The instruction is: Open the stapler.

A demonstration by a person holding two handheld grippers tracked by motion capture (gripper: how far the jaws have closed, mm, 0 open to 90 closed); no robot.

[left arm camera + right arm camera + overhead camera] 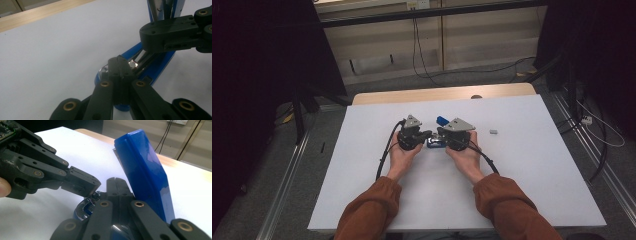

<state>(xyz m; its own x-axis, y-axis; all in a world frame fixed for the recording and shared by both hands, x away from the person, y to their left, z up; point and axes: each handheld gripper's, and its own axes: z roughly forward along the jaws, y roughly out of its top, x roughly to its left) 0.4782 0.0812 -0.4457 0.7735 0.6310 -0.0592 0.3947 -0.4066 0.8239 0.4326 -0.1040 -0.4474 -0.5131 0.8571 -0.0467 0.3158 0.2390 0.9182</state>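
Meeting tip to tip over the white surface point(522, 170), left tongs point(428, 134) and right tongs point(439, 133) closed narrow. Pinching the open blue stapler point(145, 177) between them. Lid tilted up, away from the person.

Colours on the table: blue, black, white, rust

Glossy blue plastic stapler point(147, 177) with silvery metal inside, between the matt black left gripper point(428, 134) and the black right gripper point(440, 132), brass-coloured rivets on both; plain white tabletop point(522, 165), pale wood edge beyond; small grey block point(493, 132) right of the claws; rust-orange sleeves point(507, 205).
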